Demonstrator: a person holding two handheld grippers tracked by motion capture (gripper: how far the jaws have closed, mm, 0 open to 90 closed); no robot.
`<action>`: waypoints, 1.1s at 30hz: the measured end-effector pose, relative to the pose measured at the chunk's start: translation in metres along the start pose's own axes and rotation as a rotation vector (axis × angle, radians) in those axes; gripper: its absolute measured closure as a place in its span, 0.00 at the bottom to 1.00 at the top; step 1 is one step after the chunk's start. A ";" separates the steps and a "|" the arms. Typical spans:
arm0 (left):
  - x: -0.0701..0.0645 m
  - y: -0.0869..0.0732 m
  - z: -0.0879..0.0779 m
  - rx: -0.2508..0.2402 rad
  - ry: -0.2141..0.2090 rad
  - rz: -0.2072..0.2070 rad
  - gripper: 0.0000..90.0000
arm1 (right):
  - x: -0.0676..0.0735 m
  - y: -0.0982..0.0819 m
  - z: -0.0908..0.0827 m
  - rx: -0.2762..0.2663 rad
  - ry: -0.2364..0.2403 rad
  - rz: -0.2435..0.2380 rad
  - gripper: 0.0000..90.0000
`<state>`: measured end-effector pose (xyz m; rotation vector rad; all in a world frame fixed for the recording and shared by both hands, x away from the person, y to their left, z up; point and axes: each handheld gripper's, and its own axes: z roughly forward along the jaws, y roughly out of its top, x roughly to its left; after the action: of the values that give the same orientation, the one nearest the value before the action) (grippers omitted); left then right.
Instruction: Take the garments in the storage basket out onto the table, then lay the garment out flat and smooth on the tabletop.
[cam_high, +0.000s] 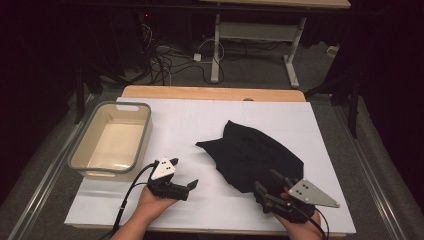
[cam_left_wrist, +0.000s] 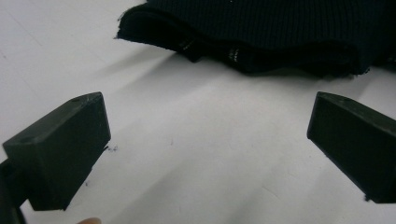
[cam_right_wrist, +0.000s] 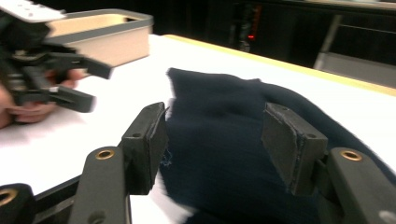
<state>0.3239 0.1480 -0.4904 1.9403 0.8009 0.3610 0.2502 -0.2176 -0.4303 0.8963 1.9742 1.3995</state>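
High view: one black cloth (cam_high: 252, 152) crumpled mid-table, one tub (cam_high: 111, 140) at left; left gripper (cam_high: 192, 184) spread, right gripper (cam_high: 265, 186) at cloth's near edge. Left gripper view: jaws wide, cloth hem (cam_left_wrist: 233, 53) ahead, best pinch point. Right gripper view: jaws parted over cloth (cam_right_wrist: 219, 140), nothing pinched. Soft, light, floppy.

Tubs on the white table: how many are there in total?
1. The tub stands at the far left of the table, with nothing visible inside it; in the right gripper view it shows at the upper left. The black cloth could hide something small.
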 end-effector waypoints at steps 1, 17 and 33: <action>0.001 0.000 0.000 0.001 -0.005 -0.005 0.00 | 0.004 0.000 0.006 0.013 0.015 -0.015 0.48; -0.006 -0.002 -0.003 -0.036 0.074 0.019 0.00 | 0.022 -0.012 0.089 0.285 0.037 -0.061 0.40; -0.004 -0.001 -0.001 0.000 0.037 0.016 0.00 | 0.023 -0.013 0.077 0.230 0.011 -0.116 0.90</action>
<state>0.3196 0.1461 -0.4901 1.9464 0.8099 0.4076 0.2912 -0.1580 -0.4676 0.8582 2.1904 1.1321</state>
